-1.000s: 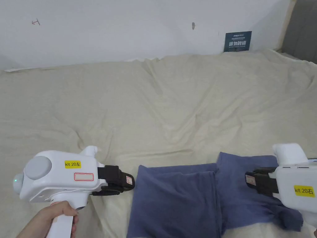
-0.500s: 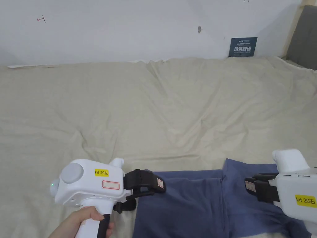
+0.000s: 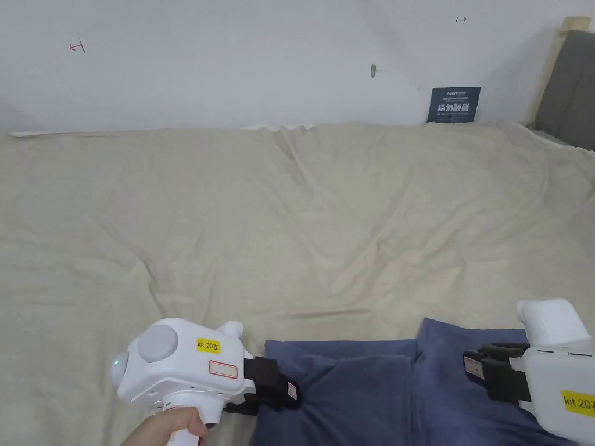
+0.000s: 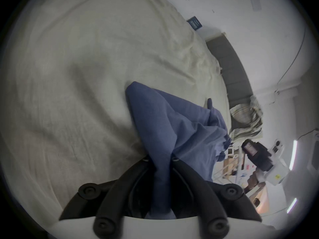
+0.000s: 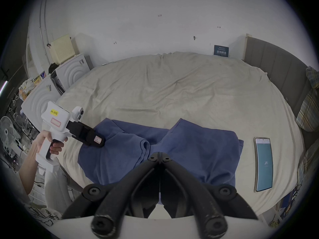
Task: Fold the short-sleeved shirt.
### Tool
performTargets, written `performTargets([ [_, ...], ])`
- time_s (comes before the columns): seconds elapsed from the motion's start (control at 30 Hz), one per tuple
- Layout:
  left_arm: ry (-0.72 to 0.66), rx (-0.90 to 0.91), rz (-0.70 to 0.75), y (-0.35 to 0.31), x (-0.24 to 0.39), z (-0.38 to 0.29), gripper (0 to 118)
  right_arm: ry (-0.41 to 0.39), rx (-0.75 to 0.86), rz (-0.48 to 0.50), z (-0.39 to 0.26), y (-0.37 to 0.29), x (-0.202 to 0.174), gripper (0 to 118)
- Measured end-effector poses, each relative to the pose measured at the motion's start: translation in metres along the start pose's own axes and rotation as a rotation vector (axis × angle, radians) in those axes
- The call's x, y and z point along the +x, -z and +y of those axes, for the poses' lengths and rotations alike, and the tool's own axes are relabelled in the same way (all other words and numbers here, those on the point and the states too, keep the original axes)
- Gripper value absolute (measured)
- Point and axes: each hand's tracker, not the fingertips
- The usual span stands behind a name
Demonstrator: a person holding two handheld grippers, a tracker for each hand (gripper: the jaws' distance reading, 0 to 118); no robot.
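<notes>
The blue cotton short-sleeved shirt (image 3: pixel 372 395) lies partly folded at the near edge of the bed, on a wrinkled cream bedsheet (image 3: pixel 290 220). The left gripper (image 4: pixel 159 160) has its jaws closed on a bunched ridge of the shirt's left edge, and the cloth rises in a tent from the sheet toward it. In the right gripper view the right gripper (image 5: pixel 160 157) has its jaws pressed together with nothing between them; it hovers over the middle of the shirt, which spreads to either side of it, but whether the tips touch the cloth I cannot tell.

The step in hand looks like carrying the left side across toward the middle. To do it well, the left gripper should lift only enough to clear the layer beneath, travel straight across so the fold line runs parallel to the shirt's side, and lay the edge down flat before letting go. The right gripper could pin the centre so the body does not slide. A turquoise-screened phone (image 5: pixel 263 164) lies on the sheet just beside the shirt's right edge; keep the cloth off it.
</notes>
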Motion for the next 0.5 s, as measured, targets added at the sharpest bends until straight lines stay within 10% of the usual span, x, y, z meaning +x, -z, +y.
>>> performTargets([
  [0.5, 0.0, 0.105, -0.083, -0.079, -0.02, -0.001, 9, 0.038, -0.027, -0.041, 0.0, 0.005, 0.004, 0],
])
